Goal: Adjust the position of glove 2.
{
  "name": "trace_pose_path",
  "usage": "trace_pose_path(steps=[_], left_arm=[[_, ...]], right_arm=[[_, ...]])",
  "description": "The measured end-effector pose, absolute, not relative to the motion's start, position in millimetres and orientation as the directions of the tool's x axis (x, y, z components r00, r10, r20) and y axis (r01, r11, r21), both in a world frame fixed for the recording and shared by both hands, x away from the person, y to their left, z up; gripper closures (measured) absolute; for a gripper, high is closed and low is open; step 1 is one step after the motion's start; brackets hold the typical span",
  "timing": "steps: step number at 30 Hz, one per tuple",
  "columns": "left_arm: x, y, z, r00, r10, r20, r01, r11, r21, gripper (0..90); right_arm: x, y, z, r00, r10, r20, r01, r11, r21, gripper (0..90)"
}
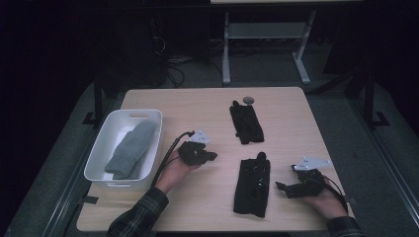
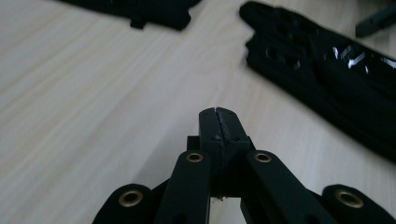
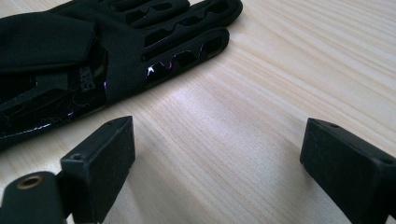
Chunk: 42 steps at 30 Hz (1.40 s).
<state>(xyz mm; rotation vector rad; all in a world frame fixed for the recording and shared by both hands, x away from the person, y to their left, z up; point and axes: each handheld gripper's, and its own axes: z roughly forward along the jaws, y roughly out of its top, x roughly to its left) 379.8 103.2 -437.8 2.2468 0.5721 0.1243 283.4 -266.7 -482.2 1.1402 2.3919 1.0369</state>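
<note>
Two black gloves lie flat on the wooden table: the near glove (image 1: 252, 185) at the front centre, the far glove (image 1: 245, 122) behind it. My left gripper (image 1: 213, 156) is over bare wood between the white bin and the near glove, pointing right, jaws shut with nothing in them. In the left gripper view the shut tips (image 2: 218, 114) face the near glove (image 2: 327, 70), and the far glove (image 2: 140, 9) is at the top edge. My right gripper (image 1: 282, 189) stands open just right of the near glove. Its jaws (image 3: 219, 154) frame bare wood, with the glove (image 3: 93, 51) to their left.
A white bin (image 1: 150, 120) at the table's left holds a grey mitten (image 1: 131, 148). A small round dark object (image 1: 248, 99) lies near the far edge. A table frame (image 1: 267, 34) and cables stand on the dark floor beyond.
</note>
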Motion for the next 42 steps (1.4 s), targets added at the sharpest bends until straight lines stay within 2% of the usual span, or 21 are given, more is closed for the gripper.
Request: trace_pose_path(steps=[6,18,28,35,40,42], left_arm=[[406,80,-435,0.893,0.438,-0.101,0.36,-0.562,0.745,89.4],[462,31,-434,0.889,0.455,-0.055,0.34,-0.575,0.744,89.4],[499,5,-452,0.87,0.489,-0.057,0.375,-0.583,0.721,89.4],[505,2,-467,0.85,0.52,-0.084,0.428,-0.589,0.685,89.5],[501,6,-465,0.854,0.517,-0.055,0.415,-0.616,0.67,89.5],[498,10,-466,0.848,0.526,-0.072,0.428,-0.597,0.678,89.5]], right_arm=[[283,-267,-482,-0.642,0.766,0.041,0.553,0.426,0.716,9.9],[283,-267,-482,-0.641,0.766,0.042,0.553,0.424,0.717,9.9],[283,-267,-482,-0.641,0.766,0.041,0.552,0.424,0.718,9.9],[284,-266,-482,-0.641,0.766,0.043,0.554,0.423,0.717,9.9],[284,-267,-482,-0.642,0.766,0.042,0.553,0.424,0.718,9.9],[284,-266,-482,-0.641,0.766,0.043,0.554,0.423,0.717,9.9]])
